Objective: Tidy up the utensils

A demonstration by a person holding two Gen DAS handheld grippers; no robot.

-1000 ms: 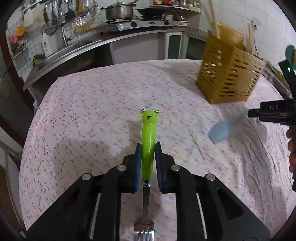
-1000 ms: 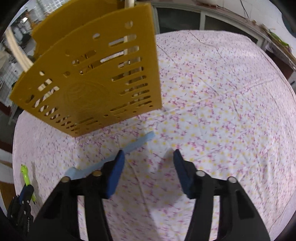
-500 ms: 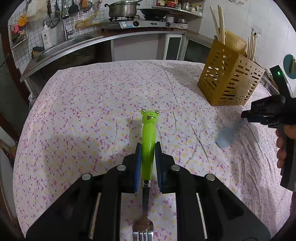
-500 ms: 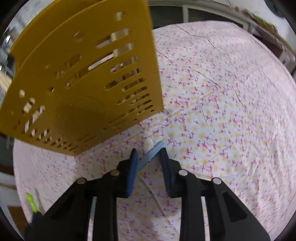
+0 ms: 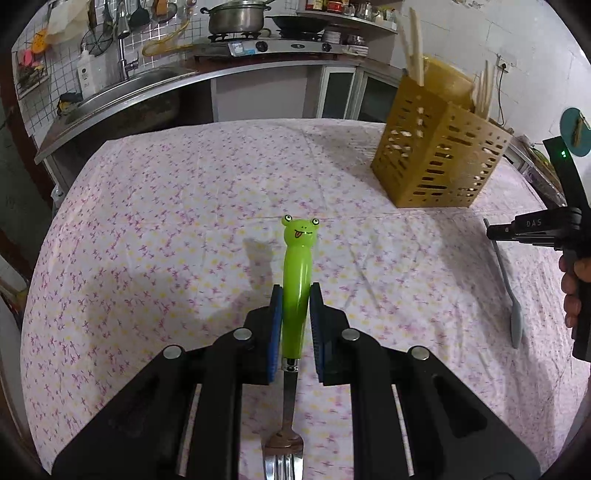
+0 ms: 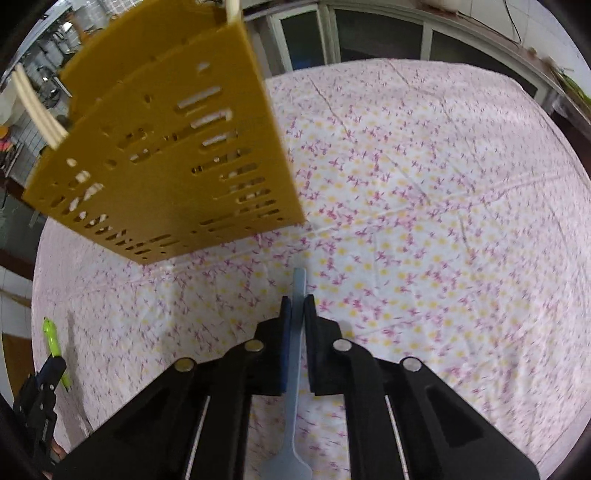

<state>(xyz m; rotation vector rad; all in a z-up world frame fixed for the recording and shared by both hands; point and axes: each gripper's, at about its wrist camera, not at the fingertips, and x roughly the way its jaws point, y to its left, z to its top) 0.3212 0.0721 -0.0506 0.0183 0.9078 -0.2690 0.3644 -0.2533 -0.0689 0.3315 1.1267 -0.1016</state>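
My left gripper (image 5: 295, 291) is shut on a fork with a green frog handle (image 5: 297, 266); its metal tines (image 5: 282, 463) point back under the gripper. My right gripper (image 6: 297, 301) is shut on the handle of a grey-blue spoon (image 6: 295, 354), held above the cloth; the spoon (image 5: 511, 295) hangs bowl-down in the left wrist view, at the right. The yellow slotted utensil holder (image 5: 439, 155) stands at the far right of the table with pale chopsticks in it. It fills the upper left of the right wrist view (image 6: 166, 155), just ahead of the spoon.
The table wears a pink floral cloth (image 5: 184, 221). Behind it runs a kitchen counter with a sink (image 5: 122, 88) and a stove with a pot (image 5: 236, 18). The left gripper and green fork (image 6: 55, 350) show at the right wrist view's lower left.
My right gripper closed on the grey-blue spoon and lifted it off the cloth; the spoon now hangs along the gripper. The left gripper kept holding the frog fork.
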